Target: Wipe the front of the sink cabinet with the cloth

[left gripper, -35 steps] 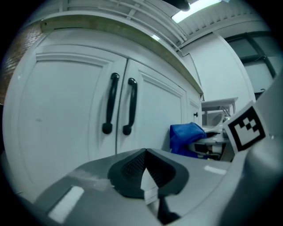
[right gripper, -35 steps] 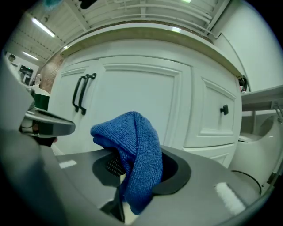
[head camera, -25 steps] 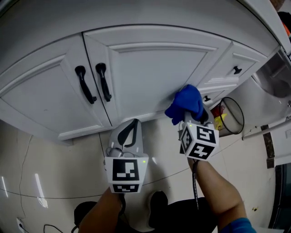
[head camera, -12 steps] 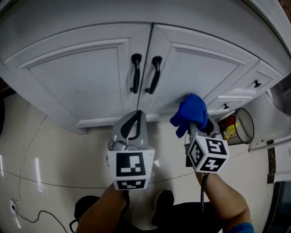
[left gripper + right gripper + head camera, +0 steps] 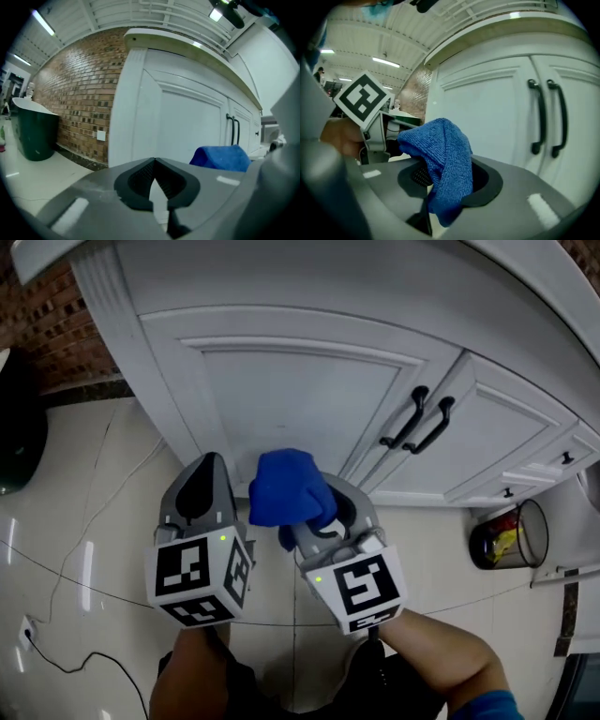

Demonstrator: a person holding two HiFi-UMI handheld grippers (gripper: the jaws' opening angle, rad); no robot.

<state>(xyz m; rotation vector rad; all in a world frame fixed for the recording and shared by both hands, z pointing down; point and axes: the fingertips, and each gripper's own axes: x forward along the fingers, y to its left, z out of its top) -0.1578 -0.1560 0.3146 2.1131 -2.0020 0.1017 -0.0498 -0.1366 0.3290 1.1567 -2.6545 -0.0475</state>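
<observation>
Cloth point(image 5: 440, 150), blue and bunched, is pinched in the right tongs point(image 5: 323, 517). Most of it heaps above the jaws, and one tail hangs below them. Just ahead of the jaws is the lower part of the left cabinet door point(image 5: 309, 399); I cannot tell whether the cloth touches it. The left tongs point(image 5: 153, 164) are closed on nothing and sit just left of the right ones, pointing at the same door. Two black handles point(image 5: 422, 423) lie ahead and to the right of the right tongs.

Risks, as I judge them:
- The grip takes only a fold, so drag along the panel could pull the cloth free.
- The loose heap could catch on the handles on a rightward pass.
- If the cloth shifts, bare jaw tips could scrape the paint.
- The two tongs are close enough to knock together.
</observation>
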